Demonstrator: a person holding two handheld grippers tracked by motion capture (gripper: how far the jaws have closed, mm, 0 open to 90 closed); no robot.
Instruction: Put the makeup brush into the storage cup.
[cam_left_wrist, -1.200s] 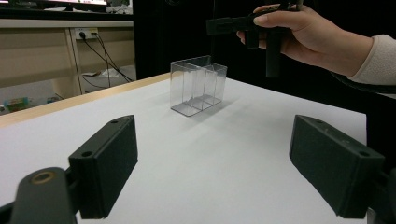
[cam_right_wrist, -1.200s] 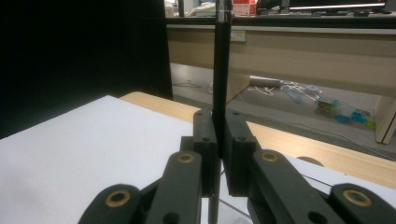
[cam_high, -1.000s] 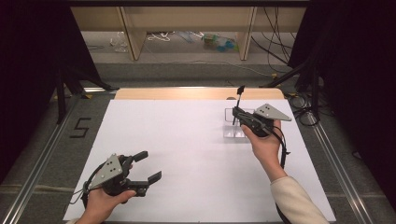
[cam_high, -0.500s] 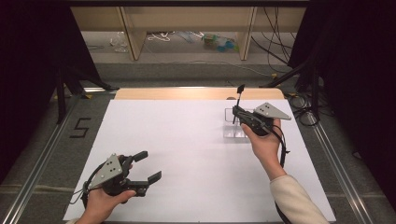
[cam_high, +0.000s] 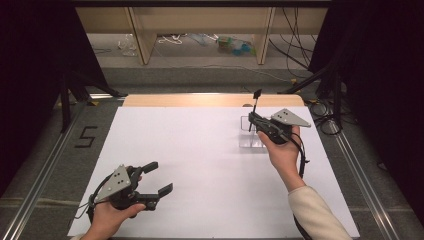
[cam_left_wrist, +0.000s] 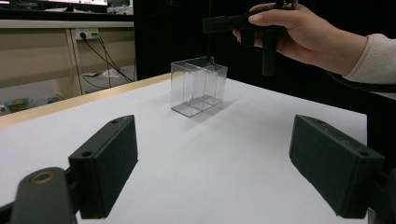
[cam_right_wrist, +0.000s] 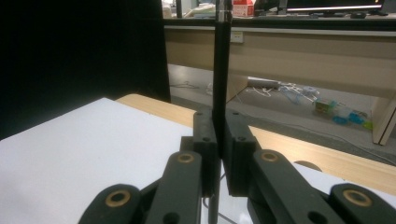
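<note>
Grippers number two at the white table (cam_high: 200, 165): left gripper (cam_high: 156, 177) rests near the front edge, jaws spread empty; right gripper (cam_high: 253, 119) pinches one upright black rod (cam_high: 255, 107) above one clear divided box (cam_left_wrist: 198, 86).

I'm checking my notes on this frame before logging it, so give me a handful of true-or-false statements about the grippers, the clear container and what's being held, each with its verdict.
1. The right gripper is shut on a thin black stick. True.
2. The left gripper is clamped on the clear container. False: its jaws stand wide apart with nothing between them, and the container sits far off on the white table cover.
3. The clear container has inner dividers. True.
4. The black stick lies flat on the table. False: it is held about upright over the container.
5. The container is full of pens. False: it looks empty.
</note>
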